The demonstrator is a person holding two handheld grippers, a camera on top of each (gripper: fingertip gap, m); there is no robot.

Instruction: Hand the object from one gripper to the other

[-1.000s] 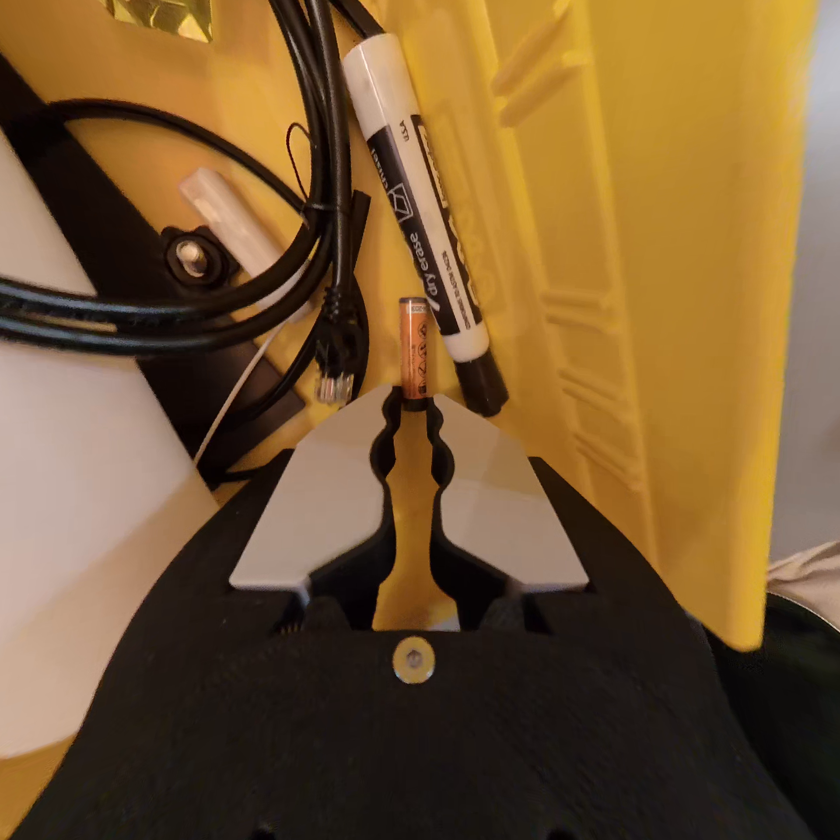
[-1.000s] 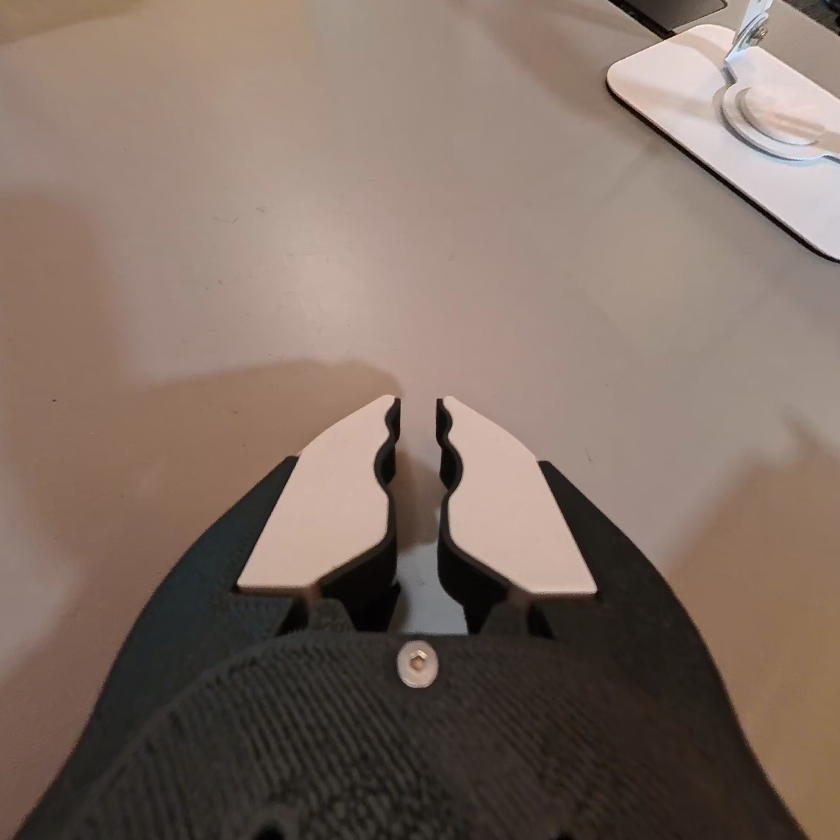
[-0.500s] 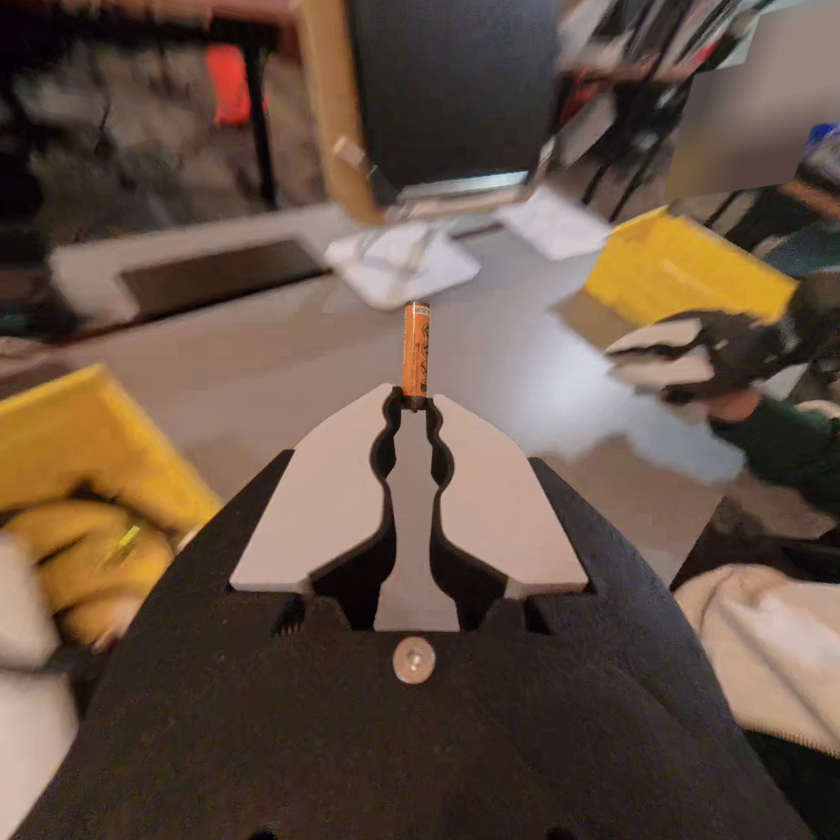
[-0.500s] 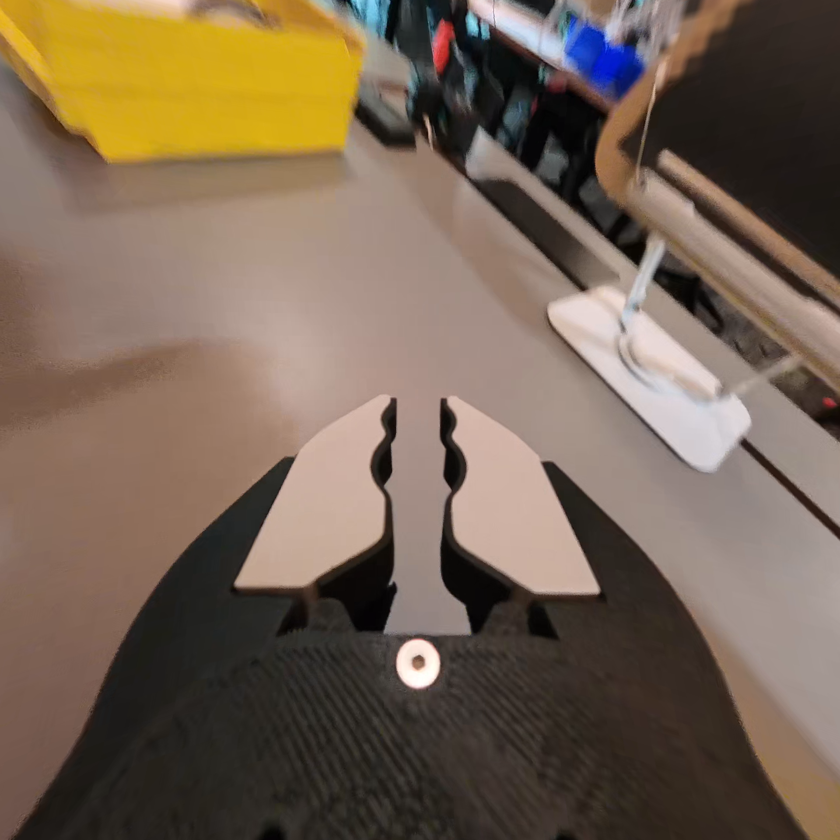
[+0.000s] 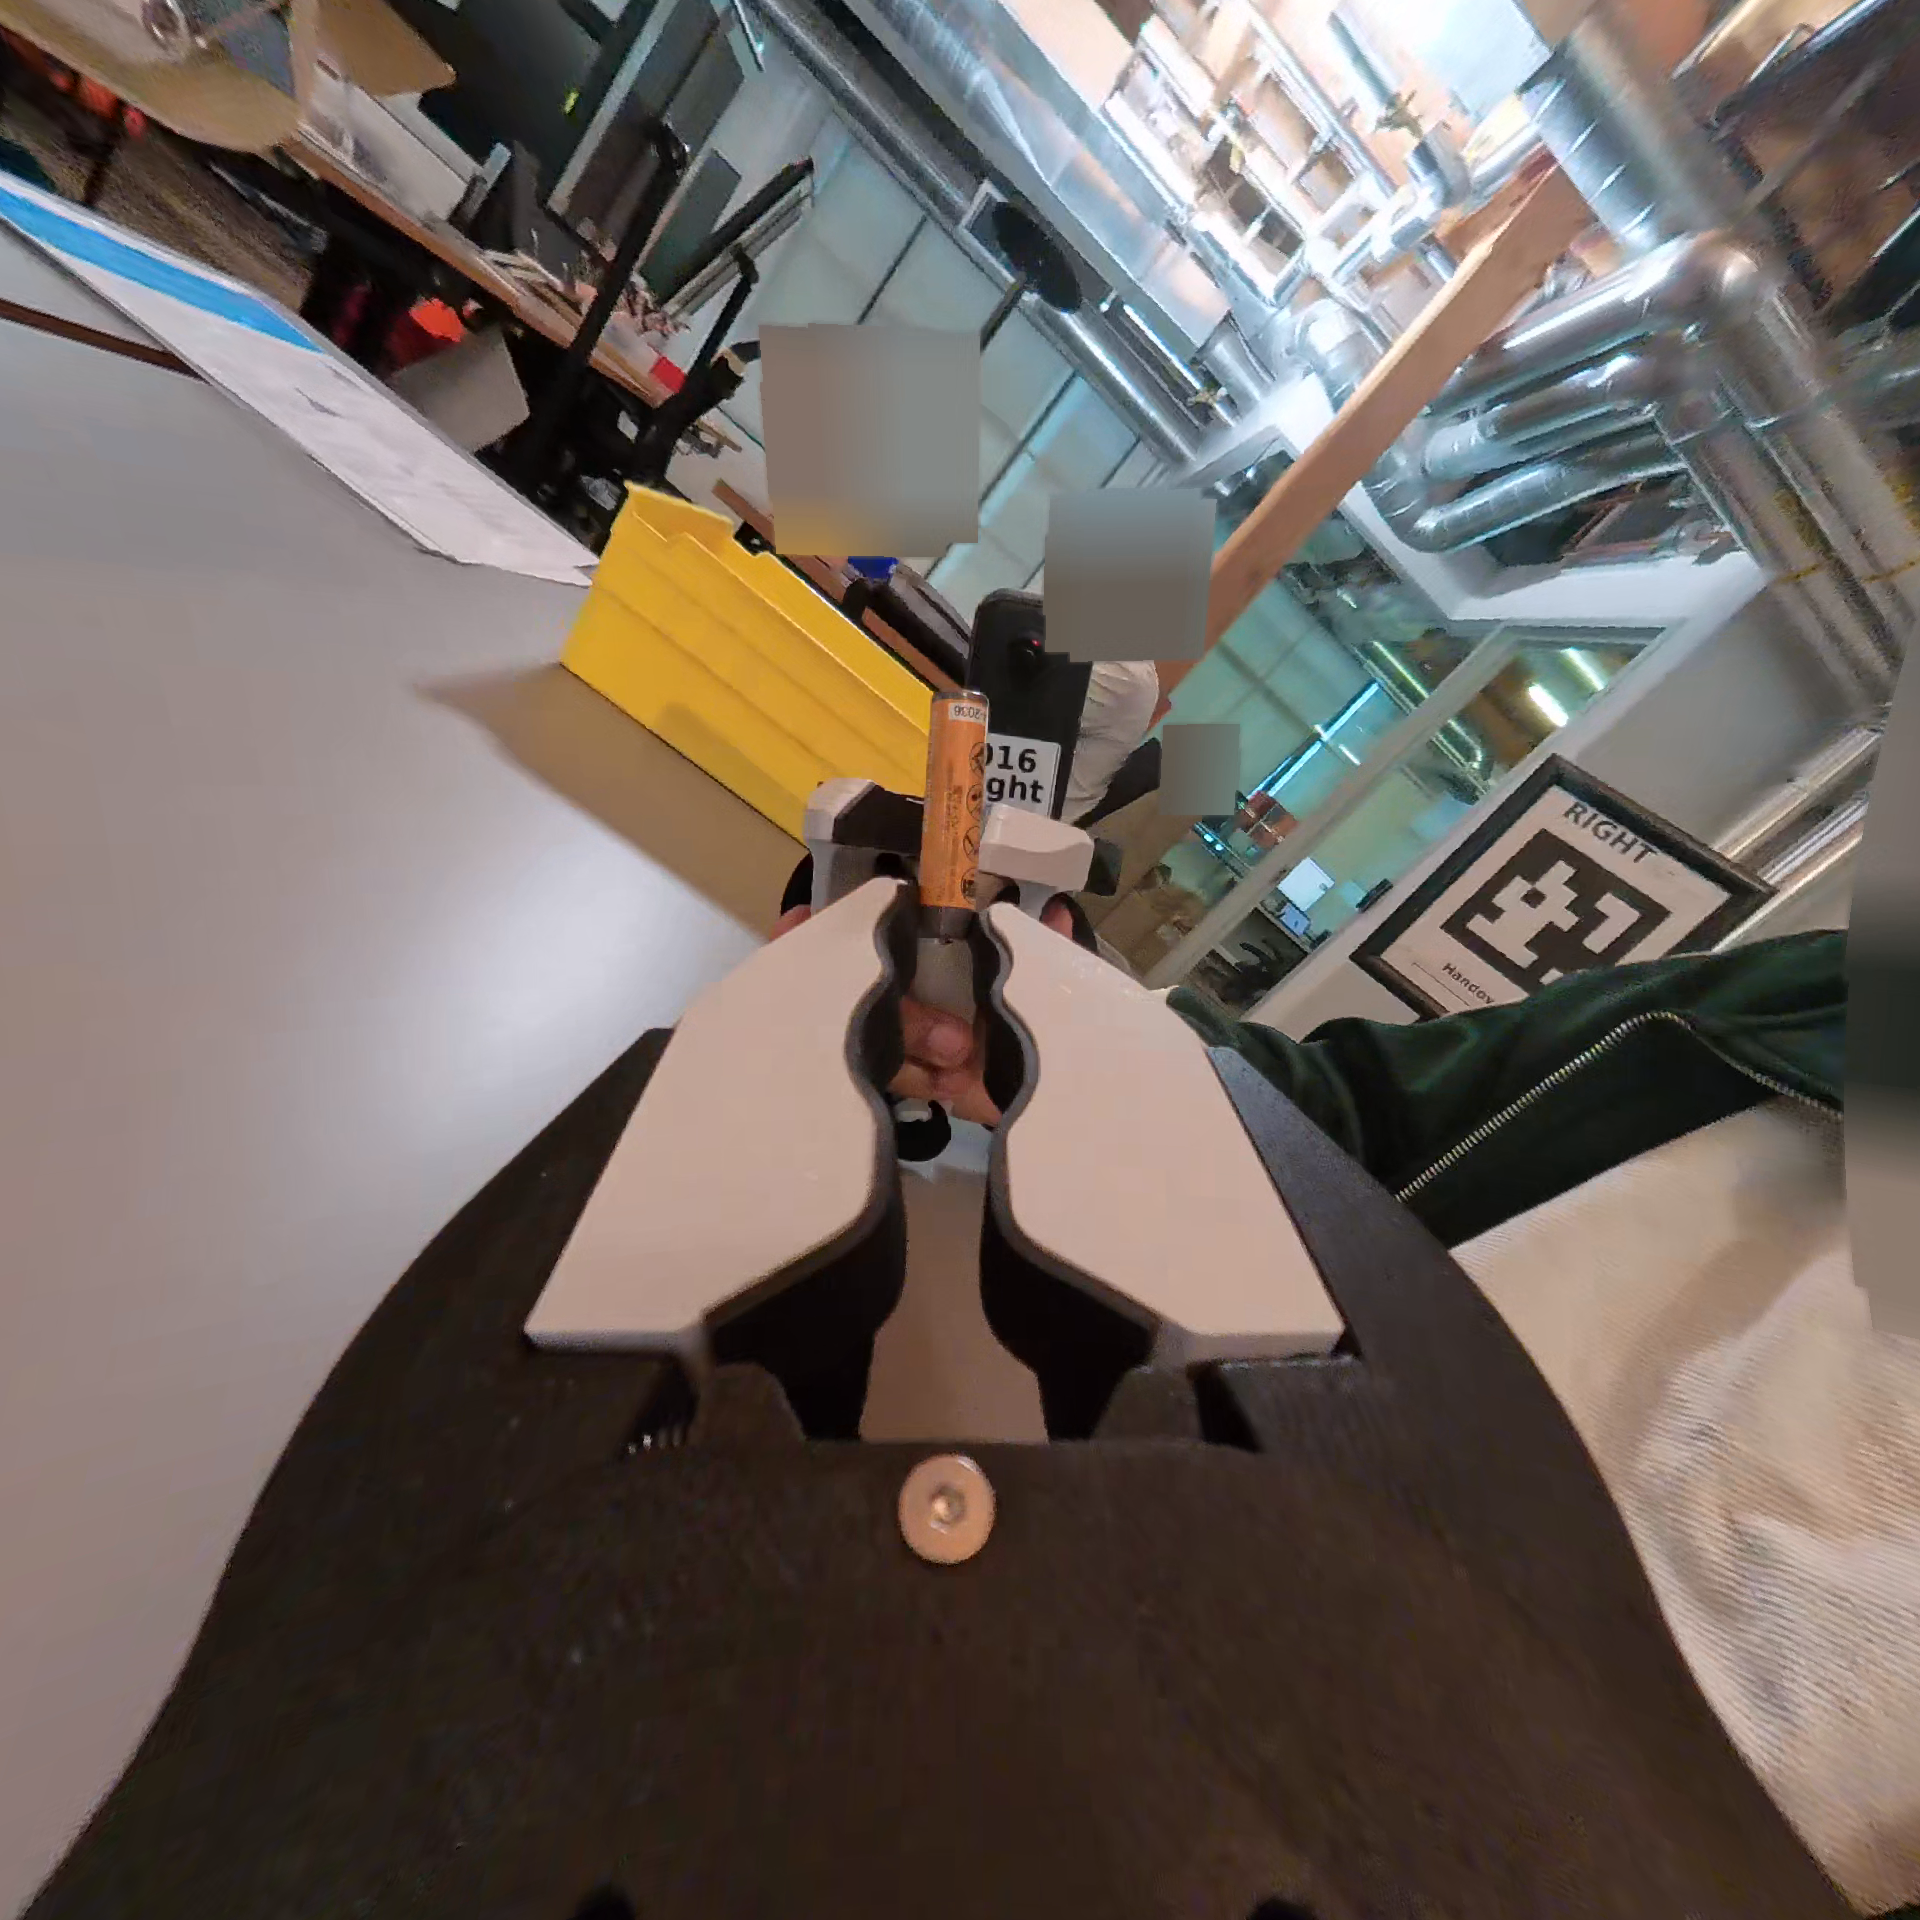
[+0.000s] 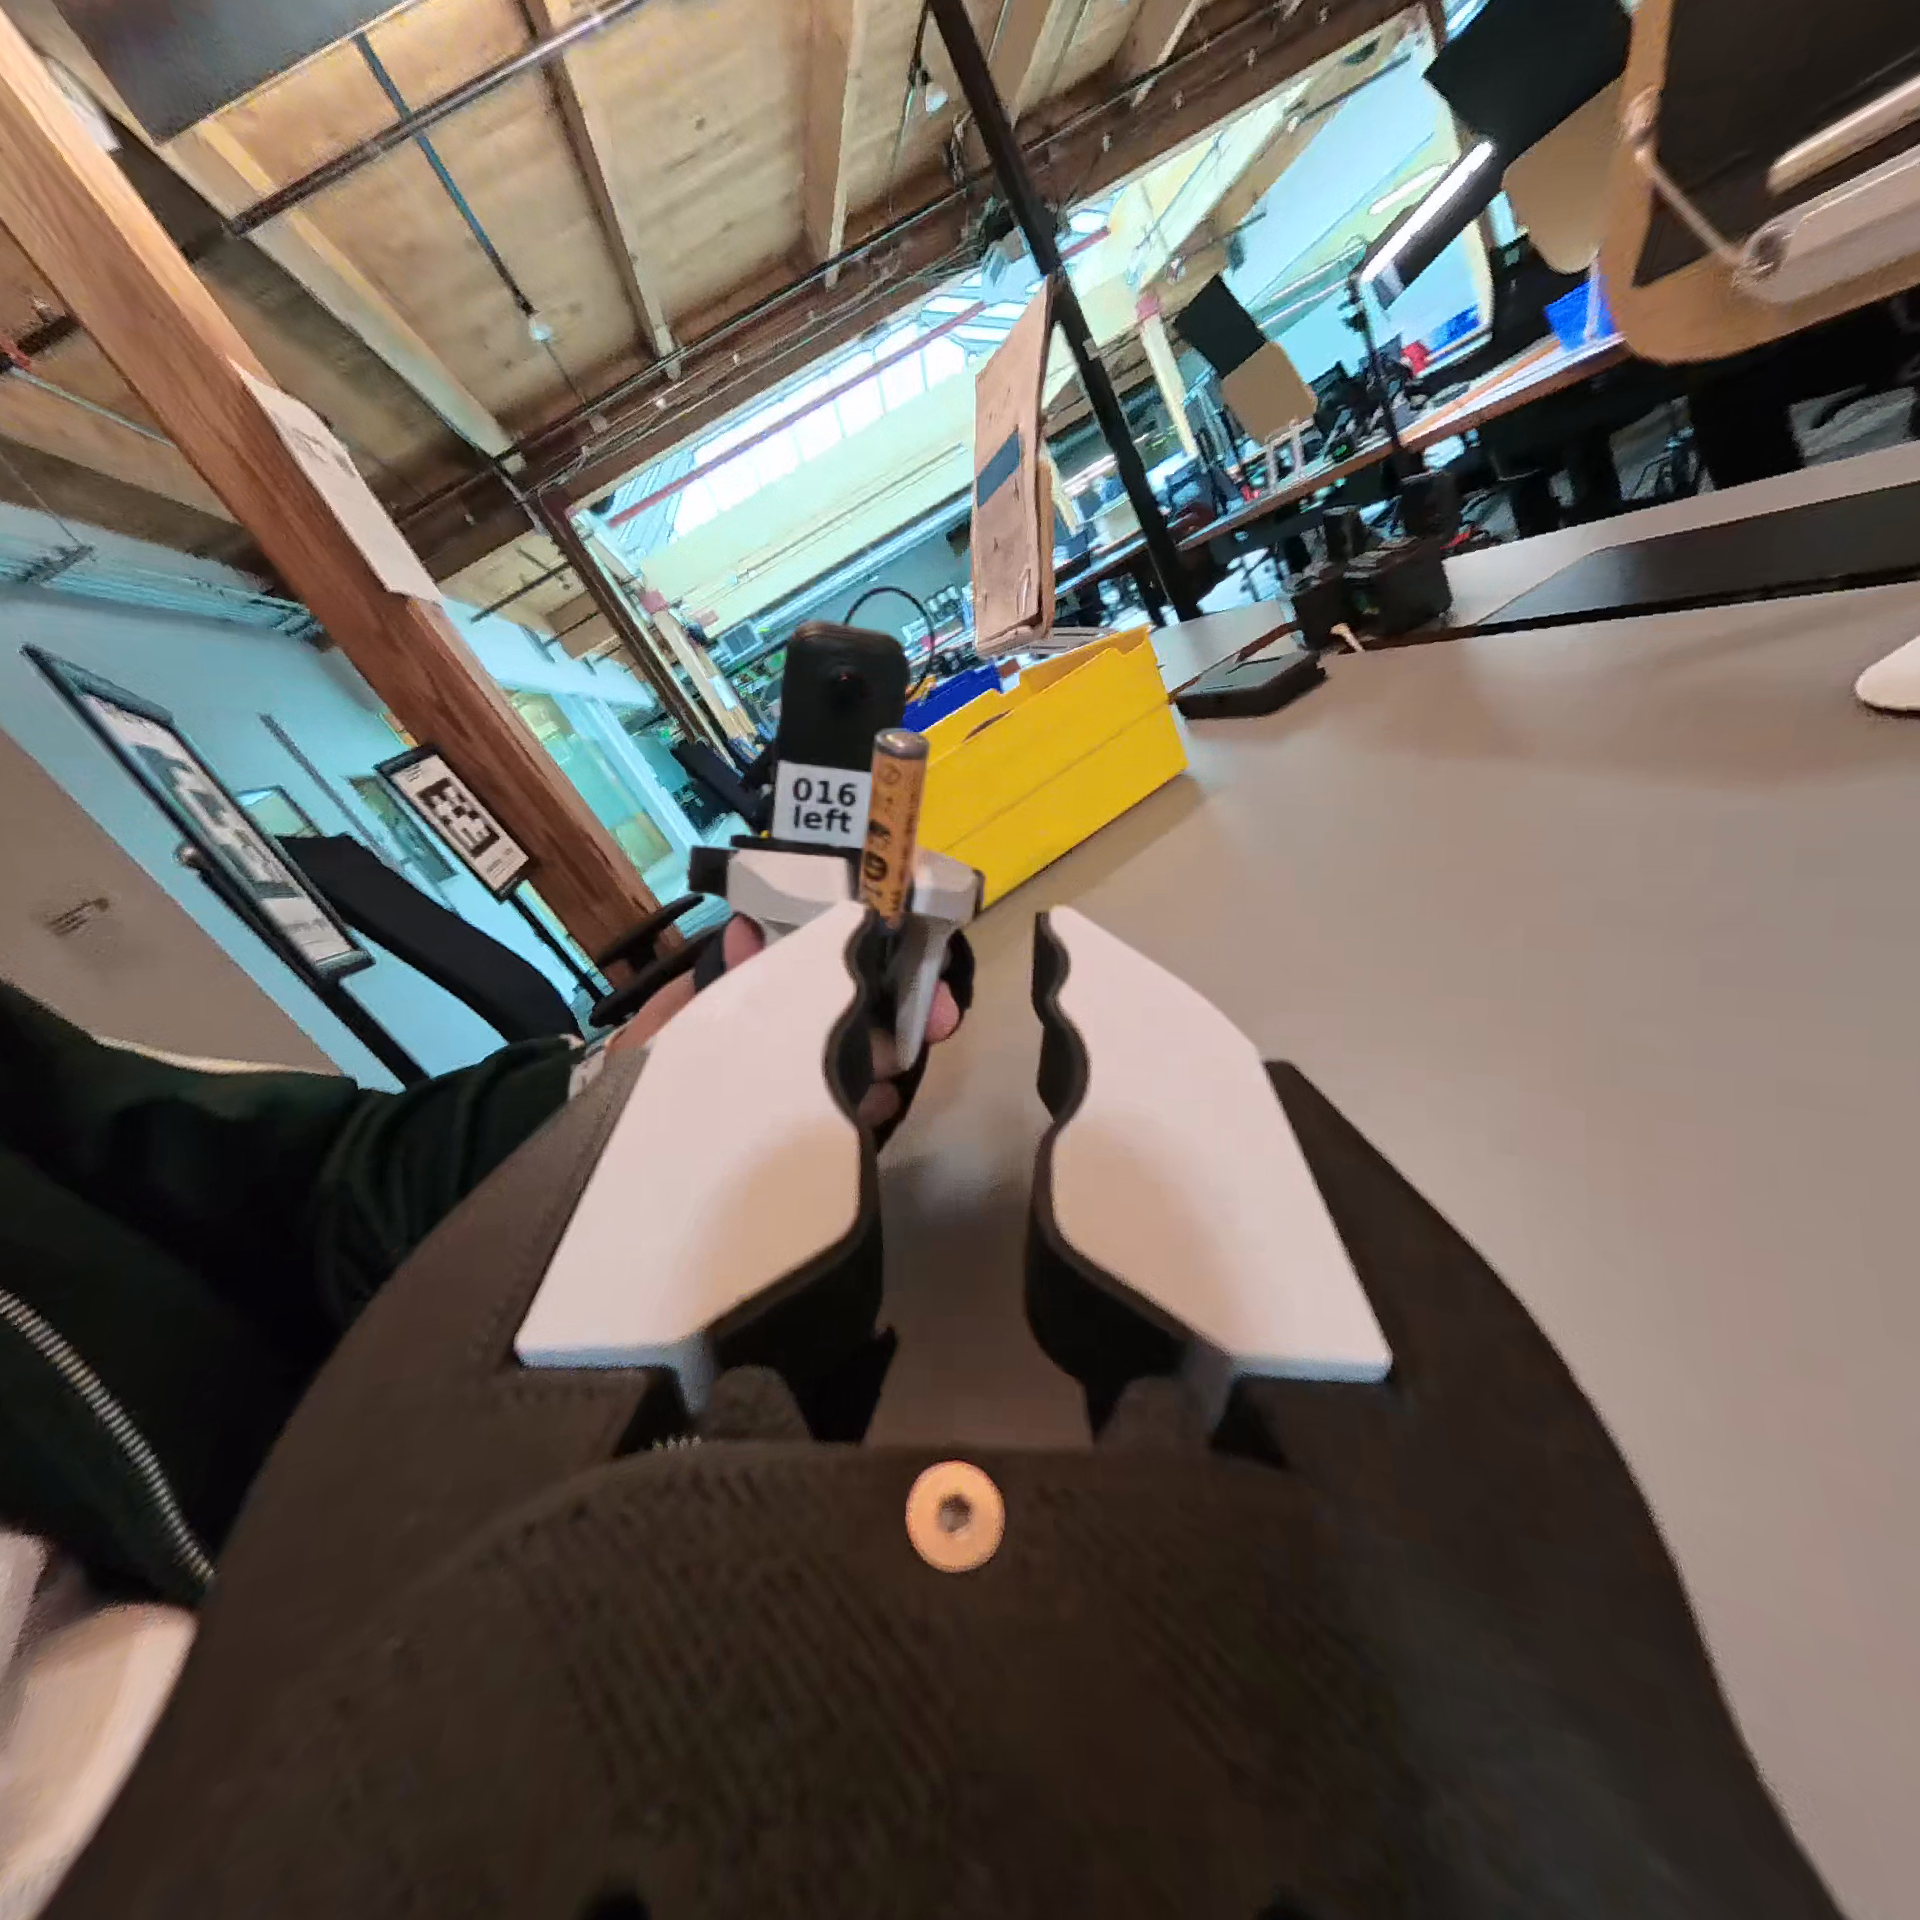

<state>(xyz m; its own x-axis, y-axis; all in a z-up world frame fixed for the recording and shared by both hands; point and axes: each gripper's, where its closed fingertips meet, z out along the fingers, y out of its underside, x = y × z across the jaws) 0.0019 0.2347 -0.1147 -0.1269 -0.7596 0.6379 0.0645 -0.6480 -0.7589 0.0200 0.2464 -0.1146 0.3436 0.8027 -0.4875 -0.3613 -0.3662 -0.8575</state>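
Observation:
An orange battery (image 5: 954, 805) stands upright, its lower end clamped between the tips of my left gripper (image 5: 943, 916), which is shut on it. The right gripper (image 5: 948, 836) faces me just behind the battery, jaws apart. In the right wrist view my right gripper (image 6: 948, 920) is open and empty. The left gripper (image 6: 854, 888) shows there a short way ahead, holding the battery (image 6: 891, 826) upright, left of my open jaws' centre line. Both grippers are held above the grey table (image 6: 1507, 935).
A yellow bin (image 5: 727, 665) sits on the table behind the grippers; it also shows in the right wrist view (image 6: 1049, 758). A person's dark green sleeve (image 5: 1558, 1049) and white cloth (image 5: 1683, 1455) are at the right. A white stand base (image 6: 1891, 675) sits at the far right. The grippers are tip to tip, or close to it.
My left gripper lifted the battery out of the yellow bin and swung to face the right gripper. My right gripper rose from the table, turned toward the left one and opened wider.

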